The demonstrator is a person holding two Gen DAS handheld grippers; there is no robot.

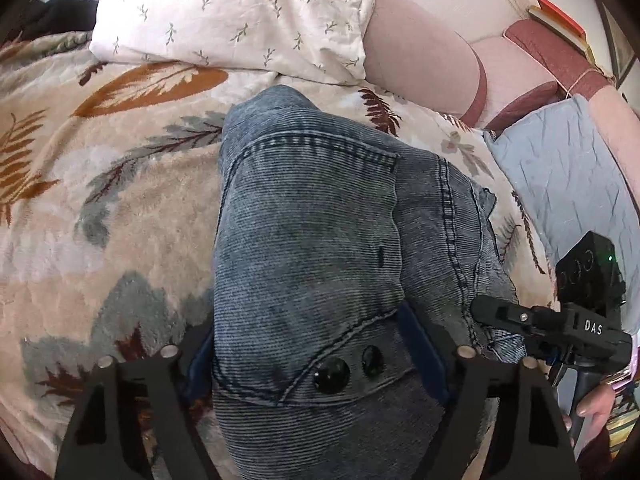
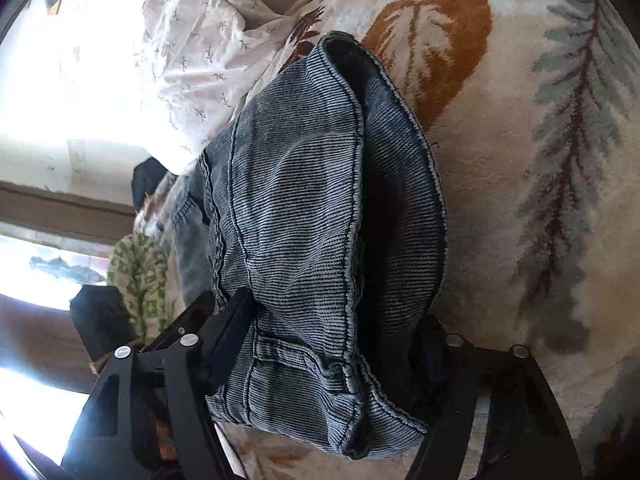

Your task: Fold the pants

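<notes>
Folded blue-grey denim pants (image 1: 312, 220) lie bunched on a leaf-patterned blanket (image 1: 100, 200). My left gripper (image 1: 312, 344) straddles the near end of the bundle by two dark buttons. Both of its pads press into the denim. In the right wrist view the same pants (image 2: 300, 200) show as a thick fold with a dark opening at the far end. My right gripper (image 2: 332, 340) clamps the near seamed edge, and its left pad dents the cloth. The right tool's black housing (image 1: 588, 320) shows at the right of the left wrist view, held by a hand (image 1: 596, 404).
A white sprigged pillow (image 1: 240, 12) lies beyond the pants, with a pink cushion (image 1: 420, 52) beside it. A grey-blue cloth (image 1: 560, 184) lies at the right and books (image 1: 560, 20) stand further back. A green-patterned cloth (image 2: 140, 276) sits at the bed's edge.
</notes>
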